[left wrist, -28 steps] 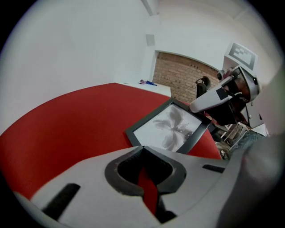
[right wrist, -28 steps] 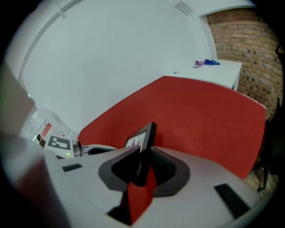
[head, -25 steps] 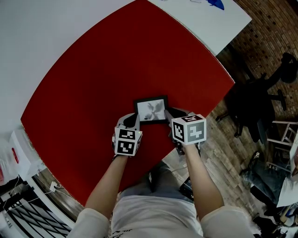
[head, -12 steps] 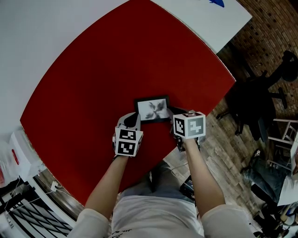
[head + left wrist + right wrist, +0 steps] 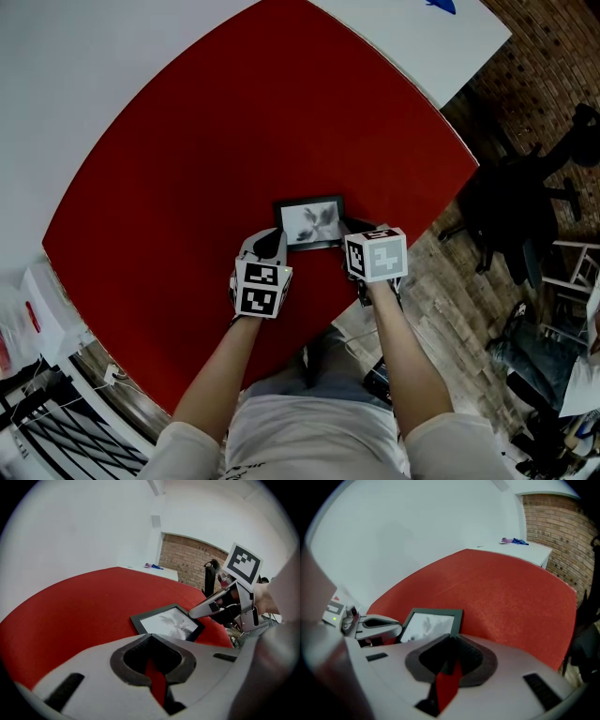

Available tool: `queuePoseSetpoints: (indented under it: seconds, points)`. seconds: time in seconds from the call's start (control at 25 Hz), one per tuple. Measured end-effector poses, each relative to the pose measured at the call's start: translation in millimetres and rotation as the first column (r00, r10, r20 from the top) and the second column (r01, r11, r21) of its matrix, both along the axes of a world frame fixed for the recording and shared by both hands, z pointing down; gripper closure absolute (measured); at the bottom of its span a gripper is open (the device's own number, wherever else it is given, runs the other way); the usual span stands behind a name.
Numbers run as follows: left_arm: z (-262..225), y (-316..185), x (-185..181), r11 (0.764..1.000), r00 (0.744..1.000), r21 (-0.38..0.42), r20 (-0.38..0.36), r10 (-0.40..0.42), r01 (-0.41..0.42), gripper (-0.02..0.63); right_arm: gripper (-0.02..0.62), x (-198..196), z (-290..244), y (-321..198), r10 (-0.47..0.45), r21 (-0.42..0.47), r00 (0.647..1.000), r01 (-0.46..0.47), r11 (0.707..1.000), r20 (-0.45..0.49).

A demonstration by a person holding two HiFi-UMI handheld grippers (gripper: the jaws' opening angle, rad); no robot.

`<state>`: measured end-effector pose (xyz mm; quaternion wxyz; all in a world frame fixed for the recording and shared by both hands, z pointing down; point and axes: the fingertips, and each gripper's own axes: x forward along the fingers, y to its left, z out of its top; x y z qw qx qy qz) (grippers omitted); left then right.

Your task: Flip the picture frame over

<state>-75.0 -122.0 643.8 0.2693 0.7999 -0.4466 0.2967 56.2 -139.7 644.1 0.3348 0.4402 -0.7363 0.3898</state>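
Observation:
A small black picture frame [image 5: 310, 223] lies picture side up on the red tablecloth [image 5: 216, 131], close to the table's near edge. My left gripper [image 5: 270, 244] is shut with nothing in it, its tips at the frame's near left corner. My right gripper [image 5: 348, 228] is low at the frame's right edge. Its jaws are closing and only a narrow gap is left. In the right gripper view the frame's [image 5: 433, 623] near corner sits just beyond the tips of the right gripper [image 5: 452, 637], and I see no pinch on it. The left gripper view shows the frame [image 5: 168, 623] past the left gripper [image 5: 150, 635].
The red cloth ends just behind my hands, with wooden floor [image 5: 459, 281] below. A white table [image 5: 403, 33] stands at the back right with a small blue thing [image 5: 438, 6] on it. A black office chair [image 5: 520, 202] stands at the right by a brick wall.
My right gripper has sunk toward the cloth at the frame's right edge. The left gripper and the frame have stayed where they were.

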Motion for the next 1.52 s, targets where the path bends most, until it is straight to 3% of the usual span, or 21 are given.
queuePoseSetpoints:
  seconds: [0.28,0.76,0.92,1.24,1.52]
  points:
    - [-1,1,-1,1.0,1.0,-0.003,0.0,-0.001,0.001,0.598,0.548,-3,0,0,-0.02,0.013,1.0,0.021,1.0,-0.02]
    - [-28,-2,-3,0.998,0.998,0.001,-0.033,-0.062,0.062,0.598,0.548,4,-33,6,-0.029,0.121,0.998,0.036,0.992,-0.064]
    - [-53,21,-9,0.996,0.995,-0.025,-0.06,-0.083,0.082,0.598,0.588,-2,-59,28,-0.039,0.143,0.997,0.049,0.989,-0.071]
    - [-118,84,-4,0.986,0.974,-0.034,-0.15,-0.167,0.164,0.6,0.591,-11,-112,92,-0.109,0.189,0.99,0.125,0.974,-0.09]
    - [-134,136,-21,0.979,0.97,-0.016,-0.13,-0.205,0.205,0.6,0.591,-14,-127,145,-0.099,0.194,0.991,0.115,0.974,-0.091]
